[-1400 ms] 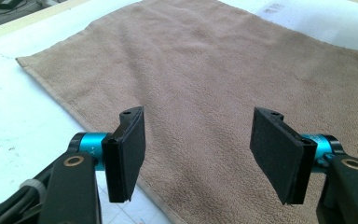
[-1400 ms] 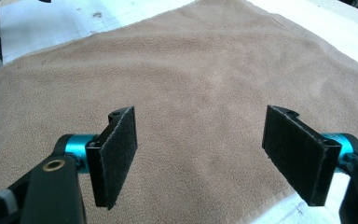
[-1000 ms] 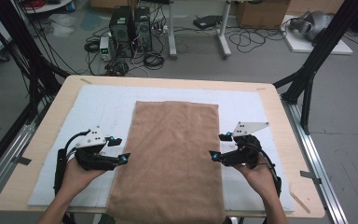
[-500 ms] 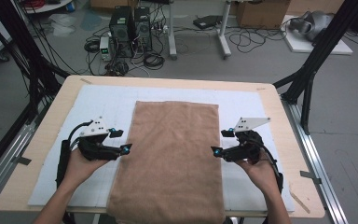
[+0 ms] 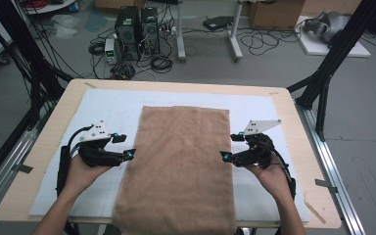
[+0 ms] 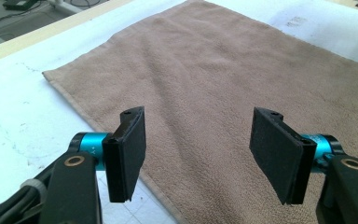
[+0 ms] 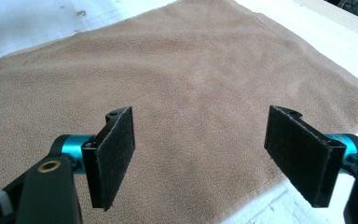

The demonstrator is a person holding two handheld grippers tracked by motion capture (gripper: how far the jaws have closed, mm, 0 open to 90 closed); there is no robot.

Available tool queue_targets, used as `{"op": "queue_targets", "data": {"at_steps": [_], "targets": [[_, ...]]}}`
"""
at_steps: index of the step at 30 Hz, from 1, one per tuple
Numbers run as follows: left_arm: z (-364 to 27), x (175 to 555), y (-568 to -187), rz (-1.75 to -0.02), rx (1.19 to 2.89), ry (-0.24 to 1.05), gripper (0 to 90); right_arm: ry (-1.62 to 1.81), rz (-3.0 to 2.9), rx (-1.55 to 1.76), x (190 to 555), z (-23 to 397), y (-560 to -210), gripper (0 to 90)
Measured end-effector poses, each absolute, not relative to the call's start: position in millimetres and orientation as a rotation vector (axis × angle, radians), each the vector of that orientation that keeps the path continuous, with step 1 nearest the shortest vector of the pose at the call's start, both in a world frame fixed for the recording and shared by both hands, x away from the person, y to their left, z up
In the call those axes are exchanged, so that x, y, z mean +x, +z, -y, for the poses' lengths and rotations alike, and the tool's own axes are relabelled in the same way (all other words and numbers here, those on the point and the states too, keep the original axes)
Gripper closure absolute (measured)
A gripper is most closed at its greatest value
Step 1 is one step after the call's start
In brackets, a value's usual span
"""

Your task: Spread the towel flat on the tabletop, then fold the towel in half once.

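High view: L to R, the left gripper (image 5: 127, 147) sits in the person's left hand (image 5: 81, 171), just beside the left long edge of the brown towel (image 5: 183, 161), jaws wide apart w/ nothing between them. Towel lies flat down the middle of the white mat (image 5: 112, 112) on the wooden table (image 5: 44, 147), near end hanging over the table's front edge (far end well short of the back edge). The right gripper (image 5: 225, 152), in the right hand (image 5: 269, 176), hovers at the towel's right long edge, also gaping, not clamping anything. Left gripper view: pads (image 6: 133, 144) spread over the towel's border, cloth (image 6: 205, 93) untouched. Right gripper view: same, pads (image 7: 116, 149) parted above the fabric (image 7: 186, 79).
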State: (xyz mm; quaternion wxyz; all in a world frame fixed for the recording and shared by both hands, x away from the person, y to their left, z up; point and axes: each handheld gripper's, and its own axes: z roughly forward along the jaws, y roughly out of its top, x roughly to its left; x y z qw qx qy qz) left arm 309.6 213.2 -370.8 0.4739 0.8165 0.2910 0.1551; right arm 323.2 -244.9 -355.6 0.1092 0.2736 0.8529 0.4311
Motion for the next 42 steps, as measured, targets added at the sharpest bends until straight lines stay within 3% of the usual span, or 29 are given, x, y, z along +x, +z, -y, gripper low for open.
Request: {"op": "queue_targets", "data": {"at_steps": [17,24,30,42], "targets": [[-211.4,321.4,-375.2,-0.732,1.994,0.370,36.4,1.270,-2.471,0.843,321.9,256.9,-353.5,23.5],[-209.4,345.0,-377.4,-0.799,1.987,0.365,37.6,1.242,-2.473,0.860,341.1,252.9,-356.1,23.6],[-197.9,372.8,-372.4,-0.823,1.993,0.434,39.7,1.205,-2.444,0.901,371.6,249.4,-356.4,23.8],[-185.2,410.7,-418.9,-0.881,2.107,0.473,49.4,1.056,-2.451,1.023,412.7,243.1,-409.6,35.0]]}}
